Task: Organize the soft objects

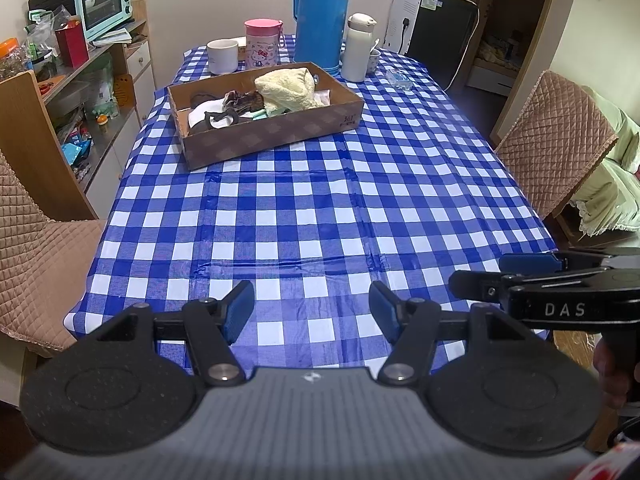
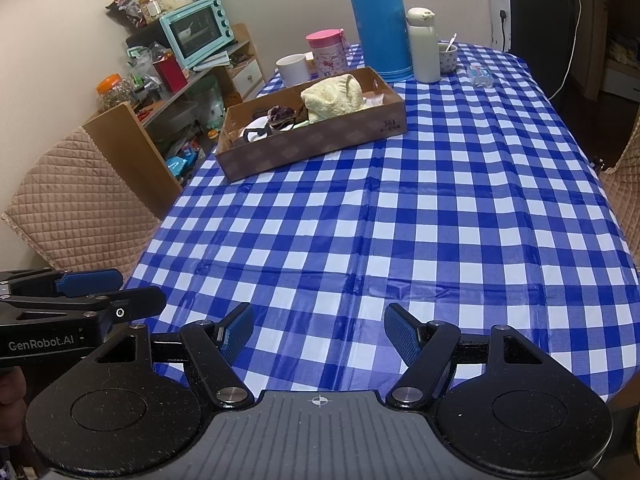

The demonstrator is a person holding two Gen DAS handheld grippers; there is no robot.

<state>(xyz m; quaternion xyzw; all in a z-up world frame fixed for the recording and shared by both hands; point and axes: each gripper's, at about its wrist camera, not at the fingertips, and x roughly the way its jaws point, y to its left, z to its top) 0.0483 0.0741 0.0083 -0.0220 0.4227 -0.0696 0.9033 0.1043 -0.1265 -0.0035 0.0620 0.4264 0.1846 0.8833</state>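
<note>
- Both grippers hover low over the near edge of the table, side by side, pointing up its length toward the far end.
- The left gripper [image 1: 312, 308] has its jaws well apart and nothing between the blue pads; only checked tablecloth [image 1: 312, 200] shows through the gap.
- Same story for the right gripper [image 2: 318, 336]: jaws spread wide, nothing held.
- The soft things all sit in the cardboard box [image 1: 280, 136], at the far left of the table, well apart from both grippers.
- In that box, a cream fluffy towel [image 1: 286, 90] is heaped toward its far right end, a dark purplish crumpled cloth [image 1: 242, 101] lies just beside it, and a white fabric piece with dark straps [image 1: 212, 118] fills the near left end.
- No loose soft item shows on the cloth outside the box, so the things lie gathered as the task would want.
- My read: this fits either a finished tidy-up, with the grippers drawn back, or a box about to be sorted; the views don't settle which.
- Behind the box stand a blue thermos [image 1: 322, 16], a pink lidded cup [image 1: 262, 44], a white mug [image 1: 223, 56] and a white bottle [image 1: 358, 48], clustered at the far end, leaving the middle free.
</note>
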